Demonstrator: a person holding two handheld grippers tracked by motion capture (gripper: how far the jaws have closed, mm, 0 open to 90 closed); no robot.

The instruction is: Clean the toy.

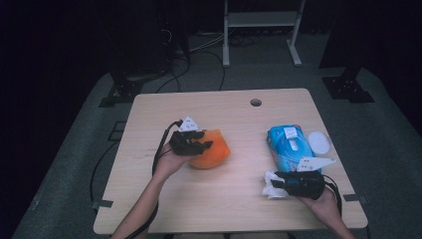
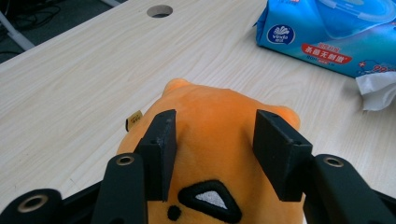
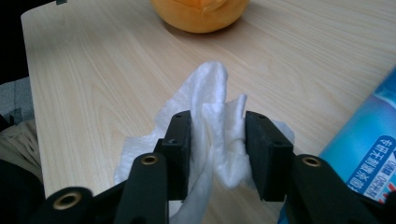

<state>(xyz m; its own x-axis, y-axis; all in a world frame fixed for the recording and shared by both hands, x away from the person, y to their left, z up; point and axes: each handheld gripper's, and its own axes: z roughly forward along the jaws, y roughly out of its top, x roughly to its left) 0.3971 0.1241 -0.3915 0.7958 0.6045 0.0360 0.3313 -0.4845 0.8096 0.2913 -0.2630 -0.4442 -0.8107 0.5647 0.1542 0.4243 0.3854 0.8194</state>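
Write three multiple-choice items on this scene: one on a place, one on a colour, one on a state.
1. On the table, in the high view, the blue wipe pack lies at the: A) left B) right C) centre
2. The plush toy is: A) green B) orange C) white
3. The white wipe is: A) folded flat B) rolled up C) crumpled

1 B, it lies beside the right gripper.
2 B, it shows orange in each view.
3 C, it stands bunched between the right gripper's jaws.
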